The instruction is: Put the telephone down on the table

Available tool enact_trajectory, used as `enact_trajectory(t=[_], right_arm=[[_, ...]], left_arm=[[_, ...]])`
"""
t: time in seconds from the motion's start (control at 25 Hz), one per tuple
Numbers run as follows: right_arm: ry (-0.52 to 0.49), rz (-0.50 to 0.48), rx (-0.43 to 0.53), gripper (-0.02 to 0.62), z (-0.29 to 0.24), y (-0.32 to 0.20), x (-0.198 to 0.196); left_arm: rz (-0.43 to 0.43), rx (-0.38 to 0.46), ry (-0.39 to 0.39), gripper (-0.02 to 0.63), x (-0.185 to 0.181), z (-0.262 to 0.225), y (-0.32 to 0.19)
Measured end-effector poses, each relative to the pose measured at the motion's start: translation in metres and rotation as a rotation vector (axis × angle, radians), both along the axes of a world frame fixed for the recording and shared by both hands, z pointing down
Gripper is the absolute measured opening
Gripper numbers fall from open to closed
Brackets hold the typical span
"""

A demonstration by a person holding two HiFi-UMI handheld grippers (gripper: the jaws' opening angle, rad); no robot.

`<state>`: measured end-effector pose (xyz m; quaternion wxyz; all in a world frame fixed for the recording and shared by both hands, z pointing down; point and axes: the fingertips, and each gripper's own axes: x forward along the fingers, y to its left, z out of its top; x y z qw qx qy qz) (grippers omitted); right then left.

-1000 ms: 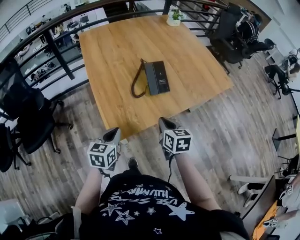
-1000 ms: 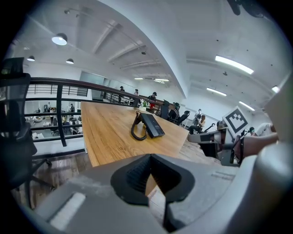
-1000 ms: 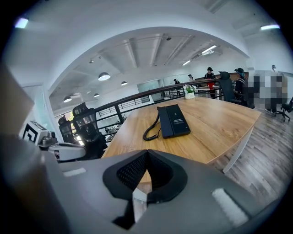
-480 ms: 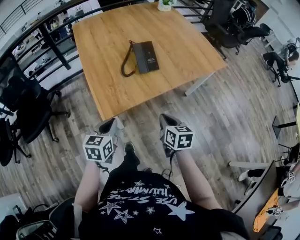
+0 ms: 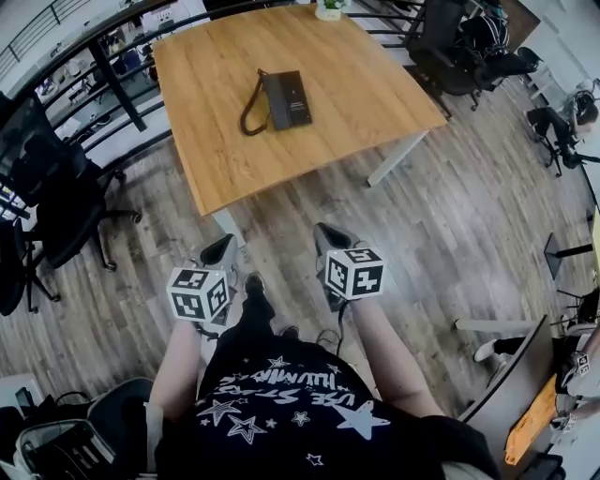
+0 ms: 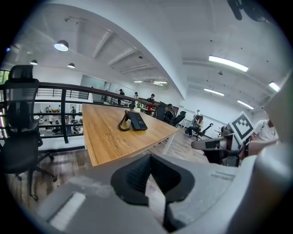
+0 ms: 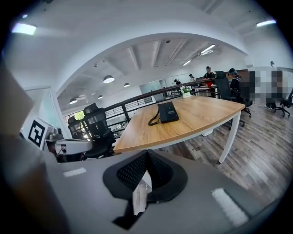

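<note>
Telephone [image 5: 286,98] lies flat on the table [image 5: 356,84], near the middle of the wooden top, with its dark cord [image 5: 248,111] making a loop at its left side. Nothing touches it. A small potted plant [image 5: 330,9] stands at the far edge of the same table, well apart from the telephone.

The person stands on the wooden floor [image 5: 450,216], away from the near corner of the table, and holds both grippers low in front of the body. The left gripper [image 5: 218,253] has its jaws closed together; in the left gripper view the two dark pads meet at their tips and nothing is between them. The right gripper [image 5: 330,239] is also fully closed and holds nothing; its pads meet in the same way in the right gripper view. Both grippers point toward the table and a little down, well apart from the telephone.

A black office chair [image 5: 56,216] stands on the left, beside a dark railing [image 5: 112,75].
</note>
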<state>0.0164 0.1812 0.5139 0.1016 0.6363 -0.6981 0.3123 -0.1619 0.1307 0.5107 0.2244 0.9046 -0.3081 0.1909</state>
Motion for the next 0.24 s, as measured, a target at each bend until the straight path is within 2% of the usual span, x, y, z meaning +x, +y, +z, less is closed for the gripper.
enact_trajectory(t=[0.24], right_arm=[[-0.003, -0.014, 0.015, -0.002, 0.001, 0.032, -0.007]], left_arm=[[0.005, 0.017, -0.009, 0.002, -0.005, 0.001, 0.032]])
